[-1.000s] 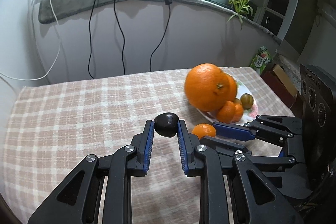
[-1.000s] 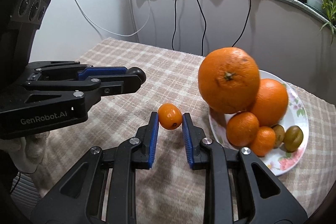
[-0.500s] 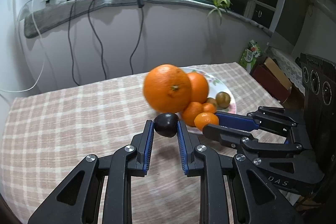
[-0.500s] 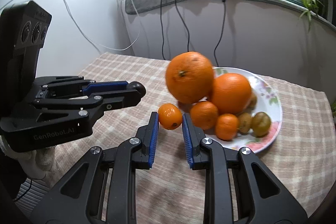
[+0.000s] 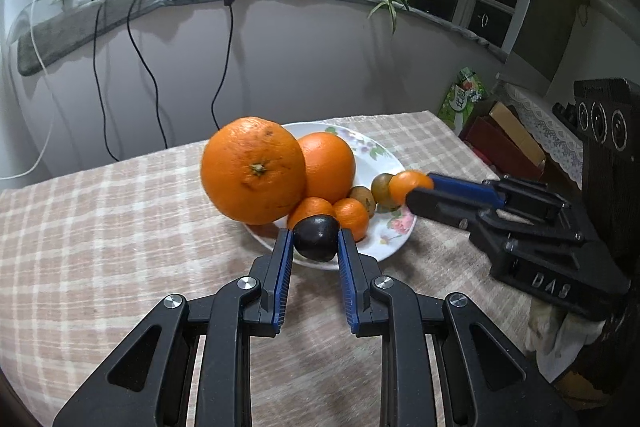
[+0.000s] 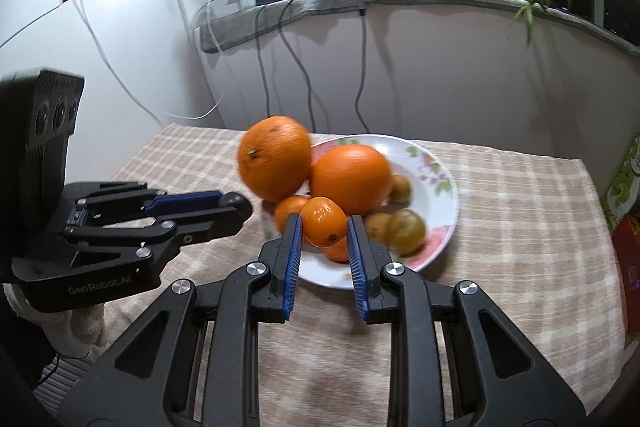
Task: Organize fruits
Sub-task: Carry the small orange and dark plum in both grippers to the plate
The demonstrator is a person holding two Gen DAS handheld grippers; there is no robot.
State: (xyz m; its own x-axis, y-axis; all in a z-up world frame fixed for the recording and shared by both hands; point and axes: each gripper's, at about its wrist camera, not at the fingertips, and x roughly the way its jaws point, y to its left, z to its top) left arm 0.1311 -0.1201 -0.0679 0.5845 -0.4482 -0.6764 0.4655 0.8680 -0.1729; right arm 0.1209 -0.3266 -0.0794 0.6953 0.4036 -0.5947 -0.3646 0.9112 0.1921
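Left wrist view: left gripper (image 5: pixel 315 241) clamped on dark plum (image 5: pixel 315 237), held at near rim of floral plate (image 5: pixel 384 153). Plum's long axis roughly vertical, tip down. Large orange (image 5: pixel 253 169) perched on pile edge; likely dislodged if bumped at release.

Right wrist view: right gripper (image 6: pixel 323 227) clamped on small tangerine (image 6: pixel 323 220) over plate's near side, stem end turned toward camera. Roll-off onto bench (image 6: pixel 520 227) judged possible, pile being crowded.

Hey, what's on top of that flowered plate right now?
On the plate: a big orange leaning over its rim, another orange, two mandarins, greenish-brown fruits. Whatever lies beneath the pile is covered.
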